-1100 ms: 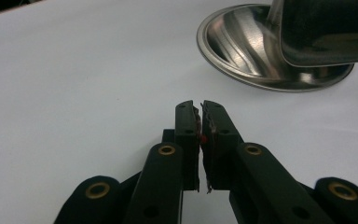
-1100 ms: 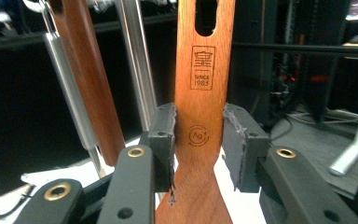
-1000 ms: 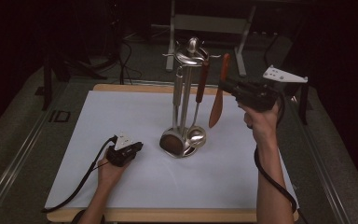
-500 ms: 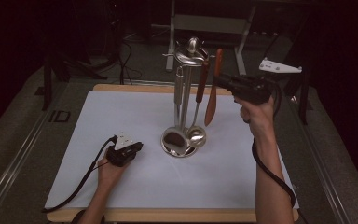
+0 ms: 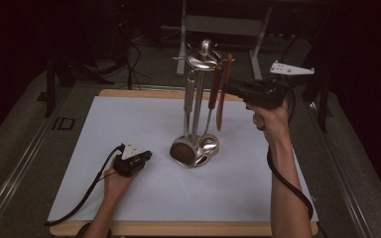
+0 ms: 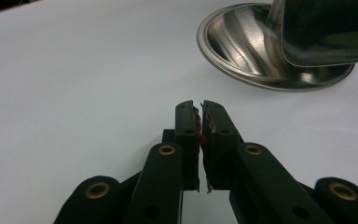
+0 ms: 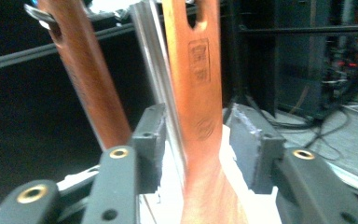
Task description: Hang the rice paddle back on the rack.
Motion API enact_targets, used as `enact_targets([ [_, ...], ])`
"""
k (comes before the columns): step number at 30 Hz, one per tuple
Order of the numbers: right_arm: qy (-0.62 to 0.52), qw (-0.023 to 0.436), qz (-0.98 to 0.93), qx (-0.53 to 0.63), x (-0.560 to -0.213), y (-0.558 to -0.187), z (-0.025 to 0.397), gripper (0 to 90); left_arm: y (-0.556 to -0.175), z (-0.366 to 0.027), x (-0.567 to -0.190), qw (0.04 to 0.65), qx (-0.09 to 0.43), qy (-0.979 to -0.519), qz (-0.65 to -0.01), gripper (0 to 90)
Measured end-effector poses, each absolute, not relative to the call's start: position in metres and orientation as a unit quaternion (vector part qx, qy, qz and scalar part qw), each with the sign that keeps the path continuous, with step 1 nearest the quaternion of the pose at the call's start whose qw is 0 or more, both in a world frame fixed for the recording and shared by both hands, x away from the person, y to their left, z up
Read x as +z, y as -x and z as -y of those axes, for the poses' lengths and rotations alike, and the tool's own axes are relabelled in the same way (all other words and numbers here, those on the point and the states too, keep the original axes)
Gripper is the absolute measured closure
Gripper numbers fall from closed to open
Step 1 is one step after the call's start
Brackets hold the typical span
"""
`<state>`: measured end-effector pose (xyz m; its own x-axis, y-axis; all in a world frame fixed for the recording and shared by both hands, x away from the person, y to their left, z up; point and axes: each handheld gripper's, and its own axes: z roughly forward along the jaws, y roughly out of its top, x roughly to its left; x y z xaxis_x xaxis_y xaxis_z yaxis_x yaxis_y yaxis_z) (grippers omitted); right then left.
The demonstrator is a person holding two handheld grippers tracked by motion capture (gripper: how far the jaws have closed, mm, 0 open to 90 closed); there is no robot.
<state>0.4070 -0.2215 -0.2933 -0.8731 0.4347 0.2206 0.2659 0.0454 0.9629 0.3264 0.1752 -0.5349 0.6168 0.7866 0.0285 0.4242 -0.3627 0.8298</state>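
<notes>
A steel utensil rack (image 5: 194,94) stands mid-mat on a round base (image 6: 242,51). A flat wooden spatula (image 5: 222,101) hangs upright beside the rack's top arm. Its slotted handle (image 7: 193,84) runs between the jaws of my right gripper (image 7: 196,126), which stand apart with a thin gap on each side. In the high view my right gripper (image 5: 229,88) is held high, level with the upper handle. A second wood-handled utensil (image 7: 86,79) hangs just behind. My left gripper (image 6: 200,105) rests shut and empty on the white mat (image 5: 129,119), left of the base.
A spoon bowl (image 5: 209,145) and a dark utensil head (image 5: 181,151) hang low over the rack's base. The mat lies on a wooden board (image 5: 178,229). Dark stands and cables sit beyond the table's far edge.
My right gripper has risen and moved left toward the rack's top. The spatula went from tilted to upright beside the arm. My left gripper has stayed still.
</notes>
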Motion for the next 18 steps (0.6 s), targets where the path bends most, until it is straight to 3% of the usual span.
enact_targets([
  [18, -0.276, 0.165, -0.721, 0.614, -0.291, -0.387, 0.239, 47.4, -0.327, -0.175, -0.535, 0.418, 0.221, -0.793, -0.383, 85.2],
])
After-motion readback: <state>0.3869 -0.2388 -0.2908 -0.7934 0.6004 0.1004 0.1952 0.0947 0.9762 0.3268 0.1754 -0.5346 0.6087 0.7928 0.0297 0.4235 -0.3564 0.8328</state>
